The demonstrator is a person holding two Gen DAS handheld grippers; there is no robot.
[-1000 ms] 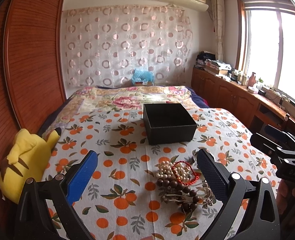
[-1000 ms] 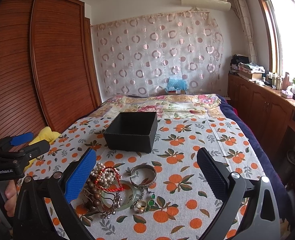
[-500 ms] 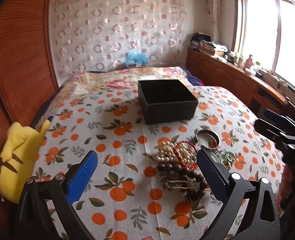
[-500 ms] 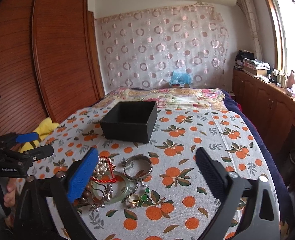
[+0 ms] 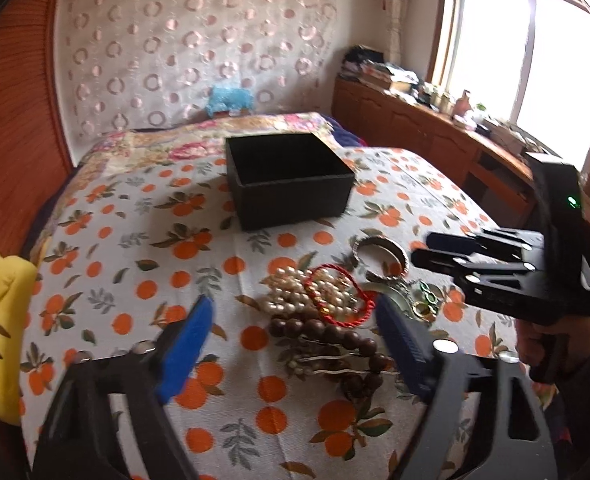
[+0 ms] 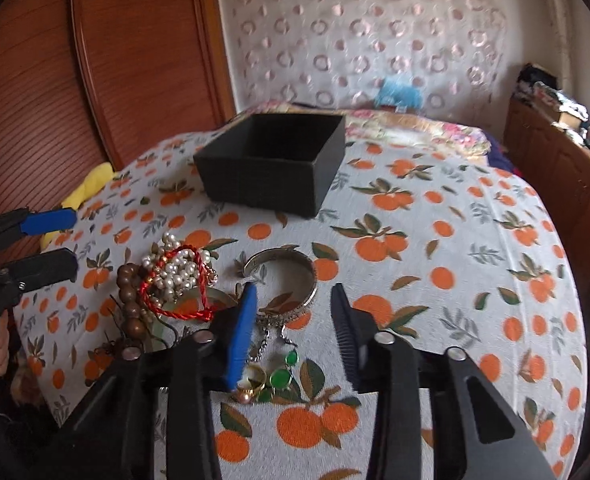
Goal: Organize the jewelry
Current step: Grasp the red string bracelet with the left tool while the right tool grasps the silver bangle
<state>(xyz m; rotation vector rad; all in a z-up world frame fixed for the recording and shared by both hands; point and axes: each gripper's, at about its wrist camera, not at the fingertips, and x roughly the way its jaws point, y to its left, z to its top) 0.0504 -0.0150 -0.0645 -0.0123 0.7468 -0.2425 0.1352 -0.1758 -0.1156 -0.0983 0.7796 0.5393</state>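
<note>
Writing nowhere legible; box (image 6: 271, 168) unlabelled.

Home bedroom: bed (image 5: 135, 216), wardrobe (image 6: 143, 60), curtain (image 5: 199, 48).

Both claws have come down toward the jewelry heap on the bed, tipping further downward. The left claw (image 5: 291, 344) has just been narrowing, its jaws now flanking the wooden beads (image 5: 327, 330) without pressing them. The right claw (image 6: 293, 332) has just been closing much further, over the chain beside the silver bangle (image 6: 281, 280), gripping nothing yet.
</note>
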